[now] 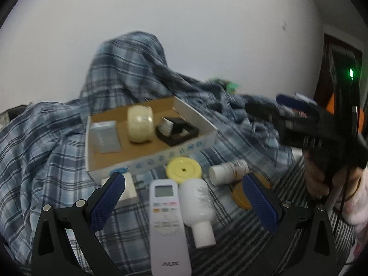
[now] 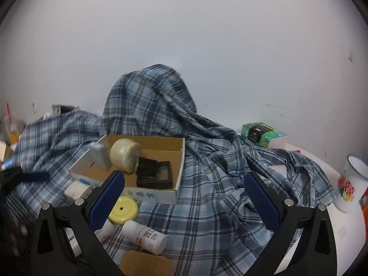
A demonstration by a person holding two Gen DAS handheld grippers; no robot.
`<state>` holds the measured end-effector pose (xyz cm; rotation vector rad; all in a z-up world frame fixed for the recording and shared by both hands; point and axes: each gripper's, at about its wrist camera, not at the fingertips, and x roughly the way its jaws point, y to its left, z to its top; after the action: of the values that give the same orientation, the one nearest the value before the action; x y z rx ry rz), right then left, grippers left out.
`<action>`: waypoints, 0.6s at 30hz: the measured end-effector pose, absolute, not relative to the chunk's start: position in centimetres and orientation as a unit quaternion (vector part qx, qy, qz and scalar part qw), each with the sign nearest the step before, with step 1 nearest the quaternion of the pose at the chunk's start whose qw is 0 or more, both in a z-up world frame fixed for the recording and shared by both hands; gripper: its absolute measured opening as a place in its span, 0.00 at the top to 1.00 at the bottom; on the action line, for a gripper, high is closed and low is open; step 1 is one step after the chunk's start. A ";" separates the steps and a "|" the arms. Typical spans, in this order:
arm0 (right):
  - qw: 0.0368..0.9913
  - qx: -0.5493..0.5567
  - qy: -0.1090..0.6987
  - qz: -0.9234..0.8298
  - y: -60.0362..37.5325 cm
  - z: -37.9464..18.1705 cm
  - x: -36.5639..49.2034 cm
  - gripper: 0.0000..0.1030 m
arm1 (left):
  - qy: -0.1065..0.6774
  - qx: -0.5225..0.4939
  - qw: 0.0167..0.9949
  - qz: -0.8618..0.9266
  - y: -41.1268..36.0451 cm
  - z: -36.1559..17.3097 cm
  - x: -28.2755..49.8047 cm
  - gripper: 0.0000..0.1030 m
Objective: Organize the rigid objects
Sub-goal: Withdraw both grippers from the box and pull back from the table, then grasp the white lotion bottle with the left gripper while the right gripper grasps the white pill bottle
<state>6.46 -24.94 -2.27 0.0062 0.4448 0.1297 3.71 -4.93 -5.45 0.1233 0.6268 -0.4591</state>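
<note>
Left gripper (image 1: pixel 184 197) is held wide open, nothing between its blue pads, hovering above a white remote control (image 1: pixel 166 225) and a white bottle (image 1: pixel 200 207) lying side by side on the plaid cloth (image 1: pixel 46 151). Just beyond them a yellow disc (image 1: pixel 184 169) is seen, and to its right a small white labelled bottle (image 1: pixel 228 171); an amber object (image 1: pixel 240 194) is partly hidden behind the right finger. A shallow cardboard box (image 1: pixel 147 158) sits farther back on the cloth, holding a grey pack (image 1: pixel 105 139) at left, a roll of pale tape (image 1: pixel 140 124) standing on edge in the middle and a black frame-like item (image 1: pixel 177 131) at right. A white block (image 1: pixel 128 188) lies near the box's near left corner. Right gripper (image 2: pixel 184 197) is also spread open and empty, held over bare cloth to the right of the box. An enamel mug (image 2: pixel 352 184) stands at far right, a green packet (image 2: pixel 262 134) by the wall.
</note>
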 end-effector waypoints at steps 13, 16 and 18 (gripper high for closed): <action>0.977 -0.010 0.205 0.063 -24.9 -2.0 5.8 0.00 | 0.449 0.005 0.862 -0.237 -5.3 -7.0 7.0 0.01; 0.978 -0.018 0.199 0.065 -24.7 -1.8 5.6 0.00 | 0.466 0.012 0.854 -0.232 -5.9 -7.4 7.2 0.12; 0.978 -0.021 0.196 0.064 -24.6 -1.8 5.5 0.00 | 0.476 0.027 0.848 -0.232 -6.7 -7.7 7.4 0.19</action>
<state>5.49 -24.62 -1.78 -0.0429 0.3958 0.1293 7.36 -6.72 -7.71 0.0576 1.0037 -0.4897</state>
